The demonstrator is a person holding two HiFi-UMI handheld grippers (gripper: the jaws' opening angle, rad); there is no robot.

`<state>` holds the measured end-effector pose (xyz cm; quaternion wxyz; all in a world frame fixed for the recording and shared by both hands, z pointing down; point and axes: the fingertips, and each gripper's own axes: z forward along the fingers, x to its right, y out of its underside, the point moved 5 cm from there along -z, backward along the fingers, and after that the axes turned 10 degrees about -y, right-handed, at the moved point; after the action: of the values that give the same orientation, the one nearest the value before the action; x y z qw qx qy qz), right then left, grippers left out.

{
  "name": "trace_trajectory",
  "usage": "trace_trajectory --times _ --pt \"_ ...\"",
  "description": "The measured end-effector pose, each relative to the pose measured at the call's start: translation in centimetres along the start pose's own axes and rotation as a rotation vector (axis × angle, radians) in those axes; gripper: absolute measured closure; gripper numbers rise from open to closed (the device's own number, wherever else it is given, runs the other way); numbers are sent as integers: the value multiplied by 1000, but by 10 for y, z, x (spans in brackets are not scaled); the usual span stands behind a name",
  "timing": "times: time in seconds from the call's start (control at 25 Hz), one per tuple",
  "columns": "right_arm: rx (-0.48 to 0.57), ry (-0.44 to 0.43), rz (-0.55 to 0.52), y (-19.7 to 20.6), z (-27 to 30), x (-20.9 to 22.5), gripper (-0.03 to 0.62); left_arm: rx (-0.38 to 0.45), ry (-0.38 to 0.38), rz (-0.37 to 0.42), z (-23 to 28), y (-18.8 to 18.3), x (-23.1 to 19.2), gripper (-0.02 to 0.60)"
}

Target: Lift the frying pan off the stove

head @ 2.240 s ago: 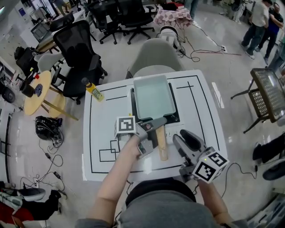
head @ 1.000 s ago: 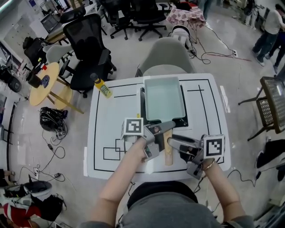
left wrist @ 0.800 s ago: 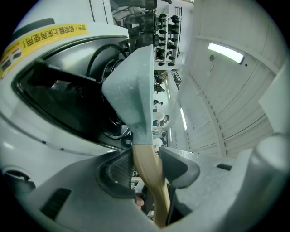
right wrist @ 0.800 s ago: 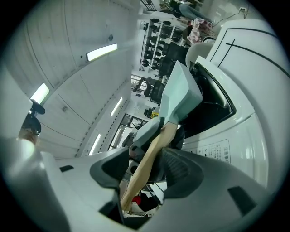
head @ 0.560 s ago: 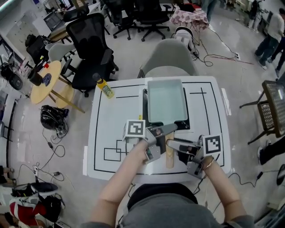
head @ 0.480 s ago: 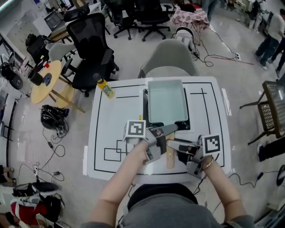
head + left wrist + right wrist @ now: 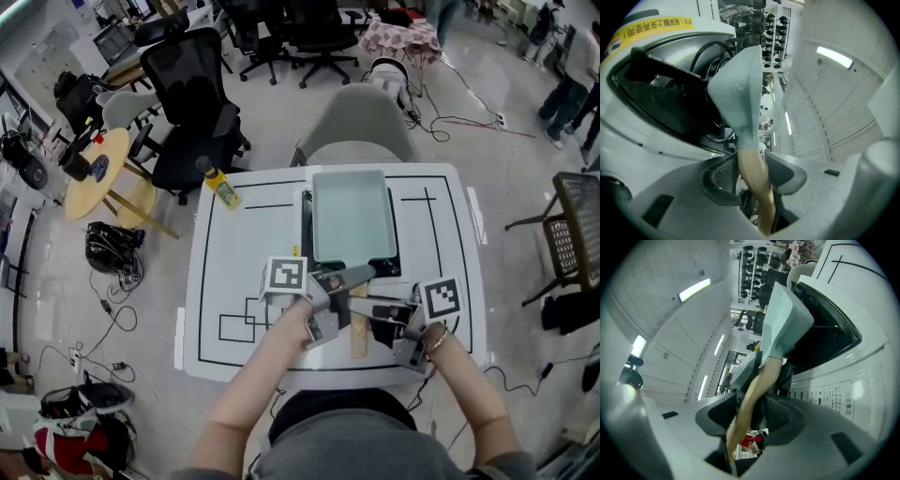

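Counter: right claw just closed onto handle, left claw clamped there too; pan on stove, ready to lift

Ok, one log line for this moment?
left gripper: shut on handle | right gripper: jaws just closed on handle | pan: on stove

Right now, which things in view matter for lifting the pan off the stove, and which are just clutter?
In the job: frying pan; its wooden handle; stove; left gripper, clamped on the handle; right gripper, jaws just been closing, handle between them.

Lying about: yellow bottle at the table corner; grey chair; black office chair; round wooden table.
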<state>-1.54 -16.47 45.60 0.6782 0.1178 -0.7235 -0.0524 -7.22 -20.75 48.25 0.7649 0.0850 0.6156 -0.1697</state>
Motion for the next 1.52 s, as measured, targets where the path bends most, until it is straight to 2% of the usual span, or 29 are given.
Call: trace_trajectory --times 0.24,0.48,0.8,1.0,1.52 --pt "-1 -9 34 0 0 3 425 1 8 24 1 -2 -2 417" --pt "21 -3 30 2 1 0 431 9 1 -6 -1 3 3 420" --pt "34 -3 25 5 0 -5 428 11 -2 -2 -3 6 6 420" --pt "28 -6 -22 8 1 -16 427 30 18 52 -6 12 19 419" --pt "28 -23 -140 0 7 -62 427 71 90 132 -22 18 70 419"
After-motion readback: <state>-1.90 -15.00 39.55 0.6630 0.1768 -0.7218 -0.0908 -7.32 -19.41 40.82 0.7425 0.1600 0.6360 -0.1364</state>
